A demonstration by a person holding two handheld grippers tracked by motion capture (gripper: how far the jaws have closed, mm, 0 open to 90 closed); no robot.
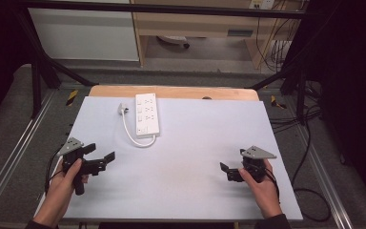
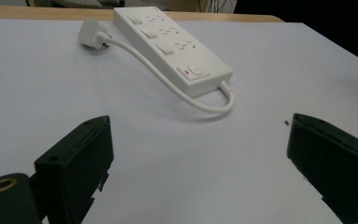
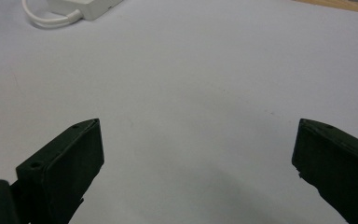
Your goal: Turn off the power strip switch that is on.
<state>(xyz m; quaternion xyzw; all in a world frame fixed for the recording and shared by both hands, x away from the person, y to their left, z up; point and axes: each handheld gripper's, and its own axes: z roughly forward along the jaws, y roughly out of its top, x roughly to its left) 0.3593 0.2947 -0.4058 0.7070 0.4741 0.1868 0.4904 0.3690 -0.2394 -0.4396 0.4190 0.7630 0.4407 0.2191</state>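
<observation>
**Both grippers held low, jaws spread, power strip lying untouched**

You are holding the left gripper (image 1: 100, 153) in your left hand (image 1: 69, 179), near the left edge of the table (image 1: 195, 191) and well on your side of the power strip (image 1: 147, 115). Its jaws are standing wide apart with nothing between them, and in the left gripper view they are framing bare table surface, with the power strip (image 2: 172, 46) lying ahead of them, well apart from both jaws.

You are gripping the right gripper (image 1: 232, 167) in your right hand (image 1: 262, 188), far to the right of the power strip and nearer to you. Its jaws are also spread wide and are holding nothing; in the right gripper view they are sitting over plain table, with a corner of the power strip (image 3: 86, 7) showing at the top left.

The power strip is lying flat toward the far side of the table, left of its middle. Its white cord (image 1: 131, 136) is looping out from the near end and running back along the strip's left side to the plug (image 1: 123, 109), which is resting on the table just beside the strip's far left corner.
</observation>
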